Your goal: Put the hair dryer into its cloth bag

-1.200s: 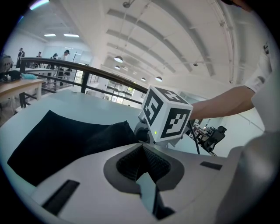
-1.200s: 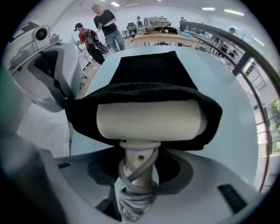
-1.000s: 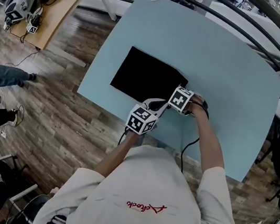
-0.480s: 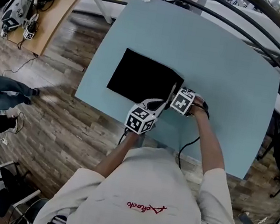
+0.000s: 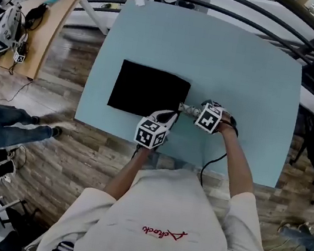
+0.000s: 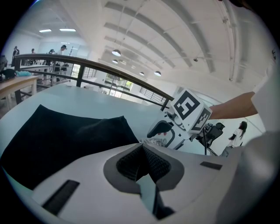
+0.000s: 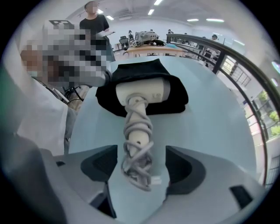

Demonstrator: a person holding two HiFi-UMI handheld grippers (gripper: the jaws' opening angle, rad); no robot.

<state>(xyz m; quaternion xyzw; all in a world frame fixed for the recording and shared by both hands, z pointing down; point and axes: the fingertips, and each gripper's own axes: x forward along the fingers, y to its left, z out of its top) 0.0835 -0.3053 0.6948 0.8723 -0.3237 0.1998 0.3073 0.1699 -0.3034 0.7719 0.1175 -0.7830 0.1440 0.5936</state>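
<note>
Tabletop (image 5: pixel 234 57) pale blue, floor (image 5: pixel 80 157) seemingly wood; left tool (image 6: pixel 142 162) shut, right tool (image 7: pixel 141 164) just opening astride hair dryer (image 7: pixel 142 92).

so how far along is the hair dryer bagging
Done: the white hair dryer has its head inside the mouth of the black cloth bag. In hand: nothing. The right gripper has just been opening, and its jaws stand clear on either side of the cord-wrapped handle. The left gripper is shut near the bag's corner. Left: the handle lies outside on the light blue table and probably needs pushing in.
</note>
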